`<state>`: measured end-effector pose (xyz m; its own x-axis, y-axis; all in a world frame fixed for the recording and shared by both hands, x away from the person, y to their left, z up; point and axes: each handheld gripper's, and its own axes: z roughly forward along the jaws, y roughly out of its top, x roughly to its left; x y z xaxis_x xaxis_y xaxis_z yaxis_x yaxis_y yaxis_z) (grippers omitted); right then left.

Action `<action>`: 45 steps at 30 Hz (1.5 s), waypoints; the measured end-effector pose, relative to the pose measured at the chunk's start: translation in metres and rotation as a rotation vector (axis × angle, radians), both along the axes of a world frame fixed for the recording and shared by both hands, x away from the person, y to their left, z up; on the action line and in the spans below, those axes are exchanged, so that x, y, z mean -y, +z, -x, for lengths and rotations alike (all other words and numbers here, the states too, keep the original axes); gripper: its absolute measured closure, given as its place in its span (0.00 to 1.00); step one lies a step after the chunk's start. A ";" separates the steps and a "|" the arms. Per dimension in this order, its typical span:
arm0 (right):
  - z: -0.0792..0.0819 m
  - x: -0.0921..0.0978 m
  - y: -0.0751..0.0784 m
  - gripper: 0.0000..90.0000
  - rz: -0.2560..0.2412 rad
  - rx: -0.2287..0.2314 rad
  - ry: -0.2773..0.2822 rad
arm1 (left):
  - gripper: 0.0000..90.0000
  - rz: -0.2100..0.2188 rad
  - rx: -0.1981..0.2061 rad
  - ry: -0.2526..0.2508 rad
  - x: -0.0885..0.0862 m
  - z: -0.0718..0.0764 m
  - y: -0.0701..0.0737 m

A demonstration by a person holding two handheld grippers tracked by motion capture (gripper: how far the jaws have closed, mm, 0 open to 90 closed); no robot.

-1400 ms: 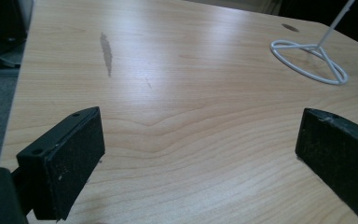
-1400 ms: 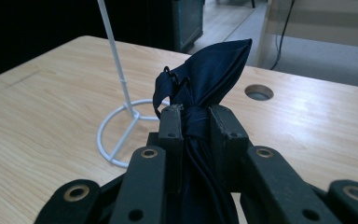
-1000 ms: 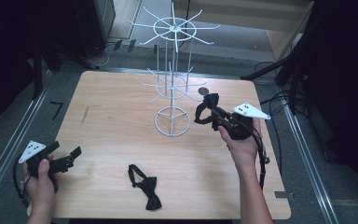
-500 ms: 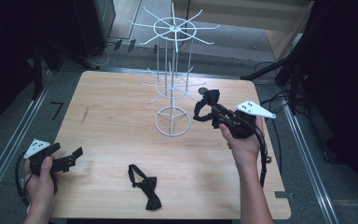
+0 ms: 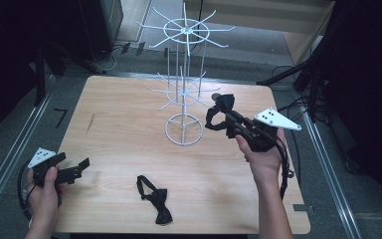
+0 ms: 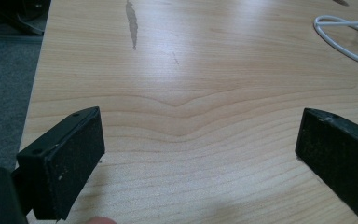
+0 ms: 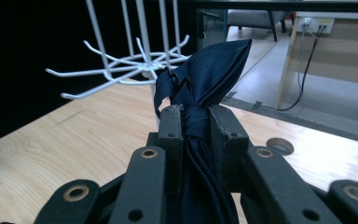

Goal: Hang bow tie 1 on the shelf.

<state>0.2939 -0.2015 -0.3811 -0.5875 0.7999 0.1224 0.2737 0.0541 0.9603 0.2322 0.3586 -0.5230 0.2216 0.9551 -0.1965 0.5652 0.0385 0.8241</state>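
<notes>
Dark blue fabric is sitting between the jaws of the right gripper (image 7: pixel 196 123): they are closing tightly on the knot of a bow tie (image 7: pixel 205 77), and one wing of it is standing up above the jaw tips. In the high view this gripper (image 5: pixel 229 119) is holding the bow tie (image 5: pixel 222 107) just beside the white wire rack (image 5: pixel 184 92), near the arms of its lower tier. The strap is hanging as a loop under the jaws.

The left gripper (image 5: pixel 79 167) is waiting near the front left corner of the wooden table (image 5: pixel 129 124). In the left gripper view its jaws are standing wide apart over bare wood, holding nothing. A second bow tie (image 5: pixel 155 198) is lying flat on the table near the front edge, between the two hands.

I judge that the hanging step is going on now: the person is bringing the held bow tie to the rack. The next move is probably asking for a careful aim, so that the strap loop is passing over the upturned tip of one wire arm (image 7: pixel 81 93) before the jaws are letting go. The arms are thin and close together, so the loop can easily be catching a wrong one.
</notes>
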 end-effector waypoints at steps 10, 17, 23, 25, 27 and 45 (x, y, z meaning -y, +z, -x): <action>0.011 -0.002 0.013 0.85 -0.014 0.038 0.034 | 0.02 0.002 -0.005 -0.008 0.000 0.000 0.000; 0.013 -0.001 0.016 0.85 -0.028 0.053 0.026 | 0.02 0.002 -0.007 -0.010 0.000 0.000 0.000; 0.007 -0.007 0.009 0.85 -0.020 0.041 0.017 | 0.02 -0.001 -0.008 -0.013 0.001 0.000 0.000; 0.005 -0.009 0.008 0.85 -0.021 0.031 0.013 | 0.02 -0.001 -0.008 -0.014 0.001 0.000 0.000; 0.003 -0.011 0.006 0.85 -0.019 0.028 0.011 | 0.02 0.000 -0.008 -0.014 0.001 0.000 0.000; -0.020 -0.024 -0.016 0.85 -0.044 0.004 -0.023 | 0.02 0.001 -0.008 -0.013 0.001 0.000 0.000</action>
<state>0.3139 -0.1779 -0.3966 -0.5700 0.8067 0.1560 0.2708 0.0052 0.9626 0.2323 0.3577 -0.5232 0.2327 0.9520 -0.1988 0.5718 0.0314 0.8198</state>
